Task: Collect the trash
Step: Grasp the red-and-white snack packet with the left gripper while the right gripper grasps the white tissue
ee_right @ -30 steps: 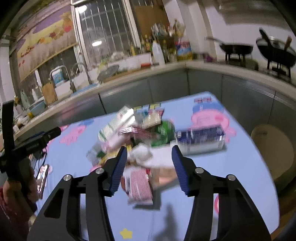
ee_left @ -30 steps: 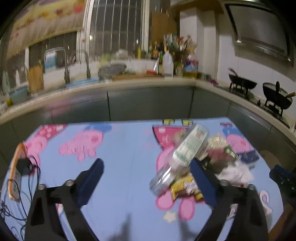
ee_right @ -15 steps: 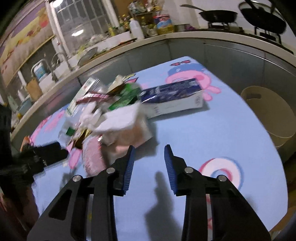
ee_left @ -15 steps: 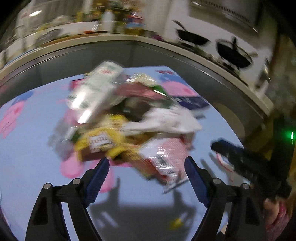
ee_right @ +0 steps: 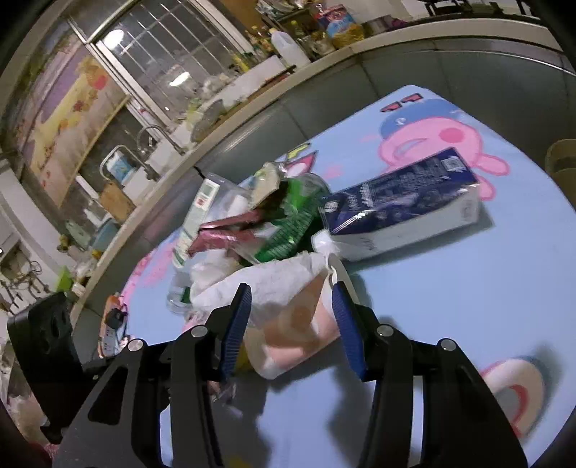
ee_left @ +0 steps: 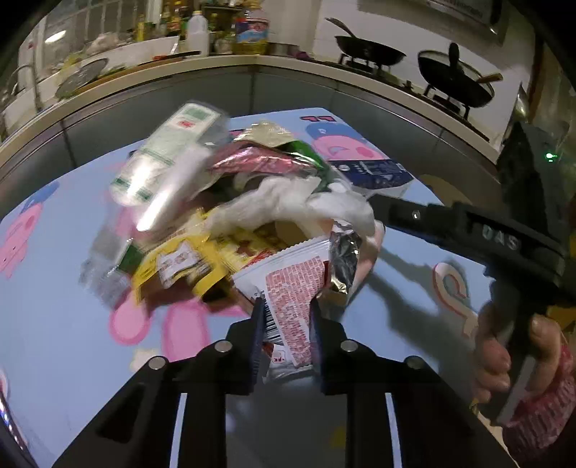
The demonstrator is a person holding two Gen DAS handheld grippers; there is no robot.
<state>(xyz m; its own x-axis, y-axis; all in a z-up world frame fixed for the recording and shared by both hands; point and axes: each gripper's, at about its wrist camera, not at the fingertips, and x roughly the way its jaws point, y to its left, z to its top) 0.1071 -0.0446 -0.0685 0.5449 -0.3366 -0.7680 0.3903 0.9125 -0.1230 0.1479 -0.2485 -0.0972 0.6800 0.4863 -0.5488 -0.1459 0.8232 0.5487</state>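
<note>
Having just closed, left gripper (ee_left: 284, 325) clamps red-and-white wrapper (ee_left: 288, 288); right gripper (ee_right: 291, 320), jaws reopening, straddles white tissue (ee_right: 273, 277) unpressed.

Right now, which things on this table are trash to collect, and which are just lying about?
Trash to collect:
red-and-white wrapper
yellow wrapper
crumpled white tissue
green packet
clear plastic bottle

Lying about:
phone
woks
counter bottles

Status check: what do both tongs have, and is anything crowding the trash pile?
Left tongs just closed on the red-and-white wrapper. Right tongs open, straddling the white tissue wad, not gripping. Blue carton lies beside the pile.
</note>
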